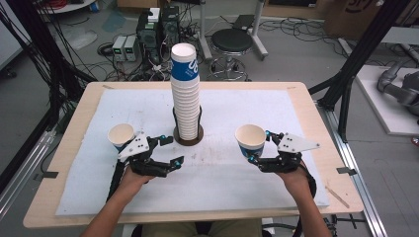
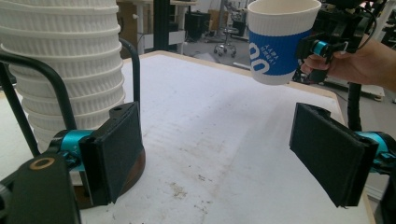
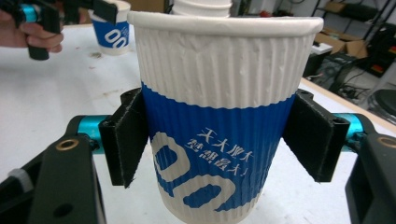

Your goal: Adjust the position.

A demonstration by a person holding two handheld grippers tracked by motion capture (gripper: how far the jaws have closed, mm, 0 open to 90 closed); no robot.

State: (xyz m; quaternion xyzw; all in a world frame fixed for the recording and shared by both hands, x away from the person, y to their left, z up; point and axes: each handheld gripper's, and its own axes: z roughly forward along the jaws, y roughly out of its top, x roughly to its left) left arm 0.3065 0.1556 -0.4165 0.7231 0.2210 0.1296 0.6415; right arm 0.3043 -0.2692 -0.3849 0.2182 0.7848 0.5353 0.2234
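Note:
A tall stack of white and blue paper cups (image 1: 185, 94) stands in a black wire holder on a brown base (image 1: 188, 139) at the table's middle. My right gripper (image 1: 258, 147) is shut on one upright paper cup (image 1: 251, 140); its jaws press the blue band on both sides (image 3: 219, 116), and the cup looks lifted off the table (image 2: 280, 39). My left gripper (image 1: 170, 150) is open with nothing between its pads (image 2: 219, 154), just left of the holder's base. Another single cup (image 1: 121, 134) stands on the white mat behind that gripper's plate (image 3: 109, 30).
A white mat (image 1: 222, 173) covers most of the wooden table (image 1: 316, 123). The stack (image 2: 60, 56) rises close beside the left jaw. A stool (image 1: 231, 42), computer boxes and cables lie on the floor beyond the far edge.

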